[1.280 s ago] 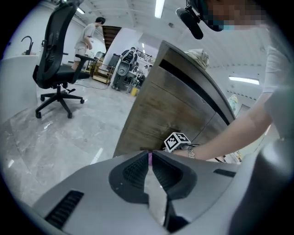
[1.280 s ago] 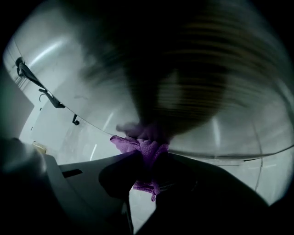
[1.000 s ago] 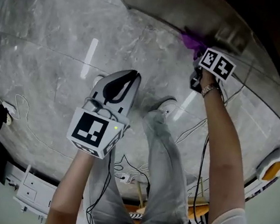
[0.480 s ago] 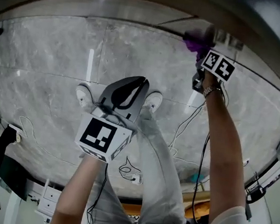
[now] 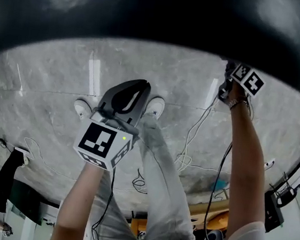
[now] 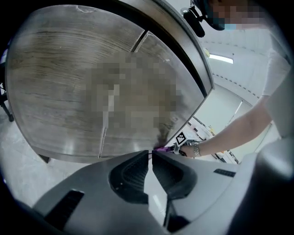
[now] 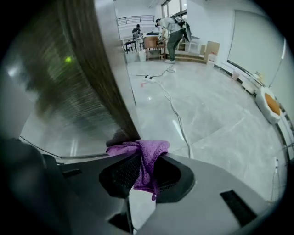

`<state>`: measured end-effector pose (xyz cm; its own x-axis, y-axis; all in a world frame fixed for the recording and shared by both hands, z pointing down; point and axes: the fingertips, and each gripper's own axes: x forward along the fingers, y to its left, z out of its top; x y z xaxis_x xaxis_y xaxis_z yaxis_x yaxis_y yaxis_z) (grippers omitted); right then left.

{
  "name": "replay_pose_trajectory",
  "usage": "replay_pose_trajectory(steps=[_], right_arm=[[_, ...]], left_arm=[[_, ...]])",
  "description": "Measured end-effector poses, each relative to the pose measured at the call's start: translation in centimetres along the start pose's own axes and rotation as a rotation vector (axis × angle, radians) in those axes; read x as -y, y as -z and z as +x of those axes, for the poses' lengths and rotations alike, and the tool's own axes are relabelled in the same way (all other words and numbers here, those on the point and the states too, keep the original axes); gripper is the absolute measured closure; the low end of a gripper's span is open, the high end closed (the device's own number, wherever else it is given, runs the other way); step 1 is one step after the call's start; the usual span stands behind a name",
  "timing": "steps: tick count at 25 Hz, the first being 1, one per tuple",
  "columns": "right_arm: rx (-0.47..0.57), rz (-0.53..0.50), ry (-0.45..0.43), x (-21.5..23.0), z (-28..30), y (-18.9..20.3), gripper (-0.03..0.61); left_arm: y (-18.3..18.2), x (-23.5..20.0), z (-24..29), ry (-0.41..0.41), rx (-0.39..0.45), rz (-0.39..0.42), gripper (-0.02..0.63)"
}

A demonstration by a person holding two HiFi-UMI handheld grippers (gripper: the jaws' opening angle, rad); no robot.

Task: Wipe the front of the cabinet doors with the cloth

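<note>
The purple cloth [image 7: 143, 153] is bunched between the jaws of my right gripper [image 7: 146, 158], which is shut on it. The cloth presses against the low right edge of the wood-grain cabinet door [image 7: 64, 87]. In the head view only that gripper's marker cube [image 5: 248, 80] shows, just under the dark cabinet top [image 5: 162, 16]; the cloth is hidden there. My left gripper [image 6: 150, 154] is shut on nothing and hangs in the air away from the doors [image 6: 82, 87], pointing at them. The head view shows my left gripper [image 5: 141, 84] above the person's legs.
Pale marble floor [image 5: 45, 94] lies below, with loose cables [image 5: 190, 143] trailing across it and a long cable [image 7: 172, 108] running off. The person's white shoes [image 5: 155, 105] stand near the cabinet. An orange and white object [image 7: 271, 103] sits at the far right.
The head view has swung so the dark cabinet top now fills the upper frame. My right gripper has moved up and right along the door, and the cloth is out of sight there. The left gripper has barely shifted.
</note>
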<state>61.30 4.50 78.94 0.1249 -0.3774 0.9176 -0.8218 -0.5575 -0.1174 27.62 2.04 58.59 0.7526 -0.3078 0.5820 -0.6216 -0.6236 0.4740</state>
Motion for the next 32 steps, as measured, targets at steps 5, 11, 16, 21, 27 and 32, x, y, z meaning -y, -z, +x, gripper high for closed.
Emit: replay_pose_trajectory(steps=[5,11,16,21,27,32], right_arm=[[0.023,0.018,-0.012,0.9,-4.3,2.0,0.488],[0.024,-0.023,-0.100,-3.0,-13.4,7.6,0.488],[0.093,-0.010,-0.133,-7.8,-22.9,11.6,0.488],[0.275,0.008,-0.214,-15.7,-33.0,11.2,0.488],[0.516,-0.057,-0.370,-26.5,-50.7,5.7,0.488],[0.729,-0.202,-0.366,-31.8,-64.1,-1.1,0.488]], left_arm=[[-0.5,1.2,-1.0,0.046,-0.002,0.013,0.591],[-0.7,3.2,-5.8,0.152,-0.058,0.080,0.591],[-1.7,2.7,-13.3,0.194,-0.092,0.125,0.591],[-4.3,1.0,-20.2,0.198,-0.056,0.141,0.591],[-10.0,3.2,-31.8,0.223,-0.024,0.199,0.591],[-19.8,5.5,-38.1,0.245,0.146,0.273,0.591]])
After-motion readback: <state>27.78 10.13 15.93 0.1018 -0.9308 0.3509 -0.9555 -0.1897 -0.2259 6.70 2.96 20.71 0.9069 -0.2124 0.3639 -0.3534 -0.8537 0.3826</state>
